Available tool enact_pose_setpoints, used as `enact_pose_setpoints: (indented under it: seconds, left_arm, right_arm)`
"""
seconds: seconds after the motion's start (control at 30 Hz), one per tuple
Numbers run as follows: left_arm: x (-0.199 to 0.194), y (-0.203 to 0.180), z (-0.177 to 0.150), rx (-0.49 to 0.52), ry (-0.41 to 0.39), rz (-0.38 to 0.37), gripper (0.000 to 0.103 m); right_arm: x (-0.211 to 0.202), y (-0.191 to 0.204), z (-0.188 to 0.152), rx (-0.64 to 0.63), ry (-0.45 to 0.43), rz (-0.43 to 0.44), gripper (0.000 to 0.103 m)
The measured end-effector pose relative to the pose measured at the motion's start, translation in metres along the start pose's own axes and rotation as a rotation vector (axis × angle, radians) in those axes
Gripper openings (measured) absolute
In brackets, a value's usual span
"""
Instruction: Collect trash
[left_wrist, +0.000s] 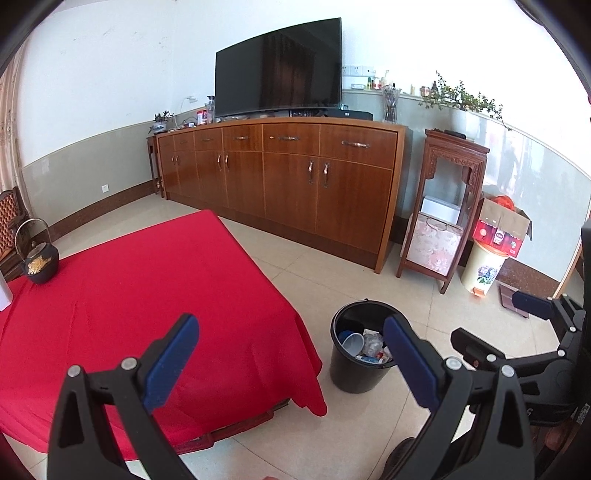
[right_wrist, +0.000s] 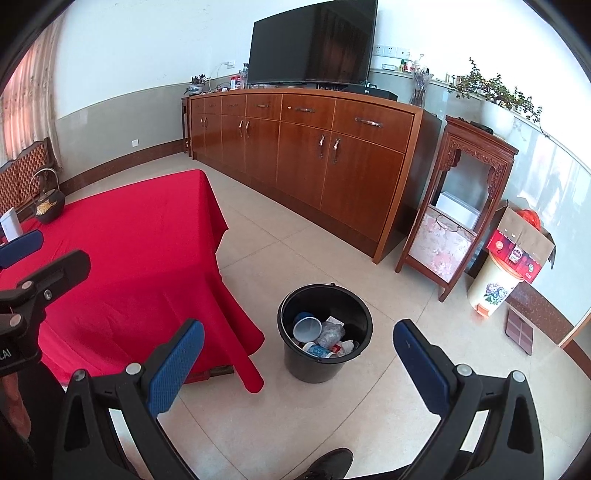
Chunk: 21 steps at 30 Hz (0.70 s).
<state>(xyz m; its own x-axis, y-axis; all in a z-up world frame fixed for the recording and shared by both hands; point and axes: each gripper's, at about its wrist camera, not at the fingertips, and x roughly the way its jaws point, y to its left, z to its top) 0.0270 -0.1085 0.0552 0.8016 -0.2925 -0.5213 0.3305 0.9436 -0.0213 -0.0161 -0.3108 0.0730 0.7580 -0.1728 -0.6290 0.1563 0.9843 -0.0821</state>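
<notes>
Left view: the left tongs (left_wrist: 291, 363) hang spread wide and empty over the red-clothed surface (left_wrist: 147, 295), with the black bin (left_wrist: 356, 373) of trash (left_wrist: 369, 345) on the floor beside it. Right view: the right tongs (right_wrist: 297, 365) are spread and empty too, above the bin.

The left gripper (left_wrist: 291, 354) is held in the air with its jaws spread wide, and nothing is between the blue pads. The right gripper (right_wrist: 297, 360) is held beside it, level with it, also with jaws wide apart and empty. A dark shoe (right_wrist: 325, 465) shows below.
</notes>
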Motion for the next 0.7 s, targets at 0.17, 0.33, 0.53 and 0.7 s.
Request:
enact_pose_setpoints:
  seconds: [0.17,0.33,0.53,0.7]
  left_arm:
    - [-0.0013,-0.0017,-0.0001,0.008,0.001,-0.007,0.101]
    - [-0.0033,0.0001,0.0001,0.007,0.001,-0.009,0.101]
    - [-0.0042,0.0013,0.0009,0.007,-0.001,-0.012,0.101]
    - [-0.0044,-0.0001,0.0018,0.006,-0.001,-0.012,0.101]
  right_arm:
    - [0.0003,-0.0022,0.0007,0.001,-0.002,-0.004,0.103]
    - [0.0006,-0.0030,0.0007,0.003,0.000,0.001,0.103]
    - [-0.0008,-0.0025,0.0015,0.000,-0.008,0.003,0.103]
    - [-0.0006,-0.0036,0.0009,0.003,-0.010,0.001,0.103]
